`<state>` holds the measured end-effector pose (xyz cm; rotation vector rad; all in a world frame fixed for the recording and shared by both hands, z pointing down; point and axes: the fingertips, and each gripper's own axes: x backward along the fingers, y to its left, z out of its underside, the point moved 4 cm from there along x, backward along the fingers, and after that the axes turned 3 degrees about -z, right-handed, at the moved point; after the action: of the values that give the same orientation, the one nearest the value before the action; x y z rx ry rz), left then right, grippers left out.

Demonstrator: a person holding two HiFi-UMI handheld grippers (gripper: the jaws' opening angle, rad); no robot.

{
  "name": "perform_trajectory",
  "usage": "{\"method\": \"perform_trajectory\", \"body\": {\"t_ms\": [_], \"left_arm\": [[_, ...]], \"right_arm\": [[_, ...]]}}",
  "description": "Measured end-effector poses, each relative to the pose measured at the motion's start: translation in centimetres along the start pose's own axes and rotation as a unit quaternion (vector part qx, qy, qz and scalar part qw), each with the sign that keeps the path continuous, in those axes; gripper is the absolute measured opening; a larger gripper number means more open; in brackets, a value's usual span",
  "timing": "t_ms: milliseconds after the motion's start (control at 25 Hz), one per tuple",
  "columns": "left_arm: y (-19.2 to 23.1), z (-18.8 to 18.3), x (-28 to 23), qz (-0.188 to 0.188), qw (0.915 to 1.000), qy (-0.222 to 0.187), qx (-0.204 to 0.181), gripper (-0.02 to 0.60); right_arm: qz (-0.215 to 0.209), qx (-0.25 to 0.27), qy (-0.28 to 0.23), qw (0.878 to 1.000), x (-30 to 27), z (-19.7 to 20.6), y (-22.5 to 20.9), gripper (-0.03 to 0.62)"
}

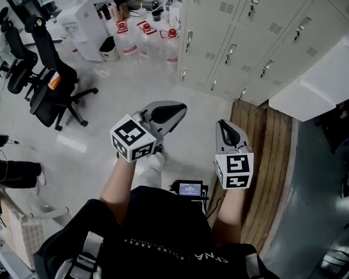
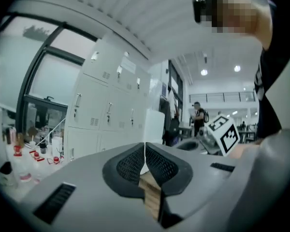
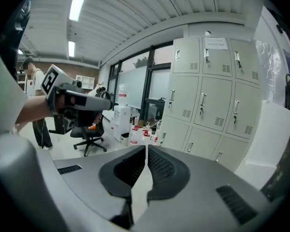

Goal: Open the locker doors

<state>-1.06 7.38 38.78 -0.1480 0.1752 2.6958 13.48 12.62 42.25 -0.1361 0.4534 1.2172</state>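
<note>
A bank of pale grey lockers (image 1: 262, 34) stands ahead at the upper right of the head view, every door that shows closed, with small metal handles (image 1: 231, 52). I hold both grippers in front of my body, well short of the lockers. My left gripper (image 1: 177, 110) is shut and empty, pointing up and to the right. My right gripper (image 1: 223, 125) is shut and empty too, aimed up at the lockers. In the right gripper view the locker doors (image 3: 212, 100) fill the right half, and the left gripper (image 3: 79, 100) shows at the left. The lockers (image 2: 106, 110) also appear in the left gripper view.
Black office chairs (image 1: 52, 80) stand at the left. Water bottles with red caps (image 1: 145, 36) and a white box (image 1: 84, 28) sit on the floor near the lockers' left end. A wooden strip (image 1: 267, 156) runs along the floor at the right, beside a white slab (image 1: 314, 86).
</note>
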Motion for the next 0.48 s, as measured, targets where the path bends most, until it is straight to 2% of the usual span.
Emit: {"method": "perform_trajectory", "body": {"t_ms": [40,80,200,360,480], "left_arm": [[1.3,-0.7,-0.4,0.001,0.9997,-0.02,0.016,0.021],[2.8,-1.0,-1.0,-0.007,0.9996,-0.025,0.013,0.021],[7.5,-1.1,-3.5,-0.022,0.9995,-0.02,0.0,0.021],[13.5,-1.9,-7.8,0.025,0.996,-0.06,0.062,0.021],[17.8,-4.0,-10.8,0.051,0.9961,-0.06,0.041,0.021]], "right_arm": [[0.003,-0.002,0.001,1.0,-0.8,-0.1,-0.6,0.04],[0.008,-0.006,0.002,1.0,-1.7,-0.1,-1.2,0.04],[0.022,-0.018,0.005,1.0,-5.2,-0.3,-3.3,0.041],[0.026,0.0,0.014,1.0,-11.6,-2.3,-5.7,0.041],[0.036,0.021,0.014,0.999,-16.4,-6.0,-8.0,0.04]]}}
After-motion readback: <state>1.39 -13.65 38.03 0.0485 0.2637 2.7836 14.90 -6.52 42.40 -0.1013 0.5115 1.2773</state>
